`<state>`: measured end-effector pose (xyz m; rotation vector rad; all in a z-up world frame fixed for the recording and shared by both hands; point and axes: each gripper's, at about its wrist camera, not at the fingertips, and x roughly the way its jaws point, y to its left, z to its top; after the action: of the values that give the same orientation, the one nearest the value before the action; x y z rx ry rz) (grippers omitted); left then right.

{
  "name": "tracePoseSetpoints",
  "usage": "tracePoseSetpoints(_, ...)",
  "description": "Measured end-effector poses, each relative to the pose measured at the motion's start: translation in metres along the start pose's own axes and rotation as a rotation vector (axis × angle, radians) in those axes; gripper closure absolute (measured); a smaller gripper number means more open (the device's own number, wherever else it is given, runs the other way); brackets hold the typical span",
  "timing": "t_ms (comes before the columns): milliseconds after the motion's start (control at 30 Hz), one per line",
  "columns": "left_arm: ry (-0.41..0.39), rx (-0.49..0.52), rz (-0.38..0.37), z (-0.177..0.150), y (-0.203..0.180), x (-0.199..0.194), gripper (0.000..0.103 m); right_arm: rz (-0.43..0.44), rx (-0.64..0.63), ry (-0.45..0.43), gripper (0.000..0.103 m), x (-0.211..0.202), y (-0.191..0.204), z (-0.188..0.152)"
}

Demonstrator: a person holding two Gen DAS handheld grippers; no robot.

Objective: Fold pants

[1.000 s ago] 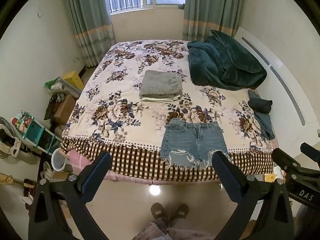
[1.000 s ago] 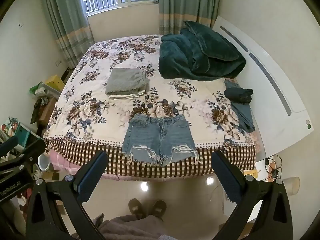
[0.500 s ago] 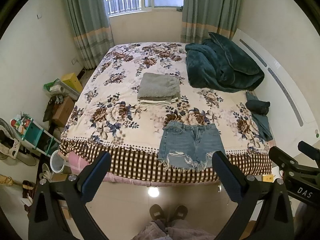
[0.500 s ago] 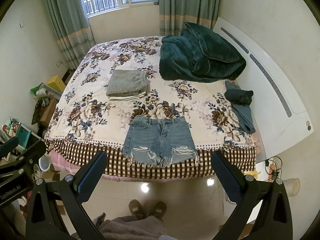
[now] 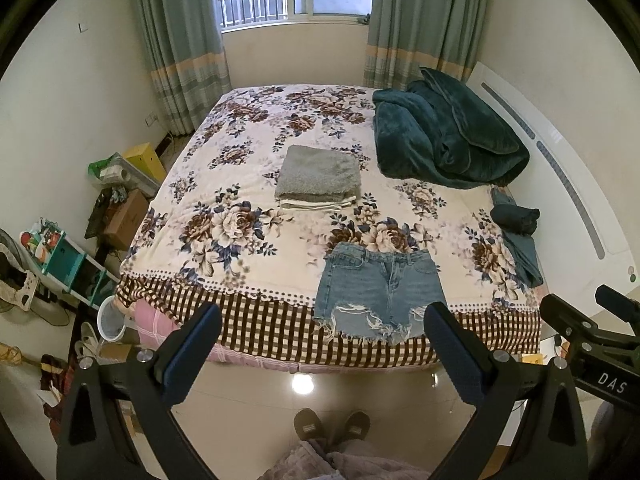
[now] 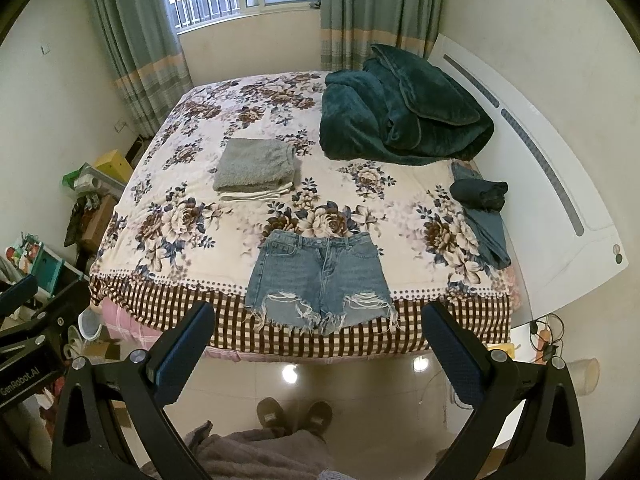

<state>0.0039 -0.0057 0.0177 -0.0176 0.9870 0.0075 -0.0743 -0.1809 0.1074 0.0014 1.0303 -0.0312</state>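
Note:
Light blue denim shorts (image 5: 378, 290) with frayed hems lie flat at the near edge of the floral bed (image 5: 240, 208), waistband away from me; they also show in the right wrist view (image 6: 320, 282). My left gripper (image 5: 320, 332) is open and empty, held above the floor in front of the bed, short of the shorts. My right gripper (image 6: 318, 330) is open and empty too, just short of the frayed hems. The right gripper's body shows at the right of the left wrist view (image 5: 588, 340).
A folded grey stack (image 5: 318, 176) lies mid-bed. A dark green blanket (image 5: 444, 136) is heaped at the far right. Dark rolled clothes (image 5: 516, 220) lie by the white headboard (image 5: 560, 184). Boxes and a shelf (image 5: 64, 260) crowd the left floor. My slippers (image 5: 332, 426) stand on tile.
Both grippers have drawn back and tilted up a little, so the bed and shorts sit slightly farther and higher in view. Both stay open.

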Motion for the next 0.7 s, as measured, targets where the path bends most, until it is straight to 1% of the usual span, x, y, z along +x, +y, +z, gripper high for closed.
tracePoseSetpoints(700, -0.006, -0.005, -0.011, -0.0006, -0.0054, -0.0026, 0.000, -0.003, 0.002, -0.003, 0.000, -0.0025, 0.0014, 0.0022)
